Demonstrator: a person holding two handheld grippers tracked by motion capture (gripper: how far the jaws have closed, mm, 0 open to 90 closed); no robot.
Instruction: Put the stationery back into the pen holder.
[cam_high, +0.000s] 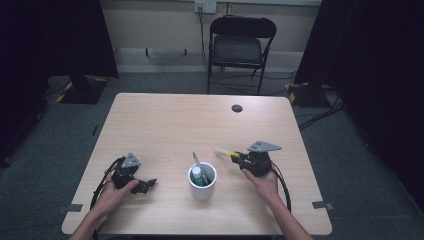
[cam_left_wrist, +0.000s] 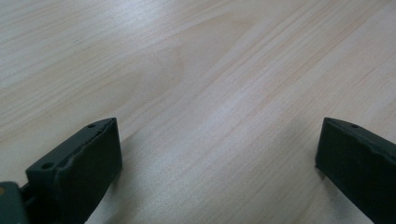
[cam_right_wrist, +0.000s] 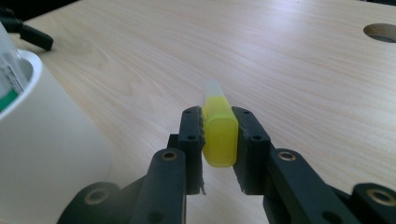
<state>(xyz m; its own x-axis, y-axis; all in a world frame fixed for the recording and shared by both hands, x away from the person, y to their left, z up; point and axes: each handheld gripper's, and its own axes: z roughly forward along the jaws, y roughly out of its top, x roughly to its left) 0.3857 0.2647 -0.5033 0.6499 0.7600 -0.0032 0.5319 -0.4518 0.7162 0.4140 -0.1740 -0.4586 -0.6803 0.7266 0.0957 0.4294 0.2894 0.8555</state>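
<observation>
A yellow highlighter (cam_right_wrist: 218, 126) with a clear cap is clamped between the two black jaws of my right gripper (cam_right_wrist: 218, 140). In the high view that right gripper (cam_high: 239, 159) hovers just right of a white cup (cam_high: 202, 184), the yellow highlighter (cam_high: 225, 152) pointing left and away. The white cup (cam_right_wrist: 42, 154) holds pens, one with a green and white body (cam_high: 197, 175). My left gripper (cam_high: 146, 185) rests on the table at the front left, held by a hand. Its jaws stand wide apart over bare wood in the left gripper view (cam_left_wrist: 219, 154).
The light wooden table (cam_high: 175, 120) has a round cable hole (cam_high: 237, 108) near its far edge. A black folding chair (cam_high: 239, 45) stands behind the table. Dark curtains hang at both sides.
</observation>
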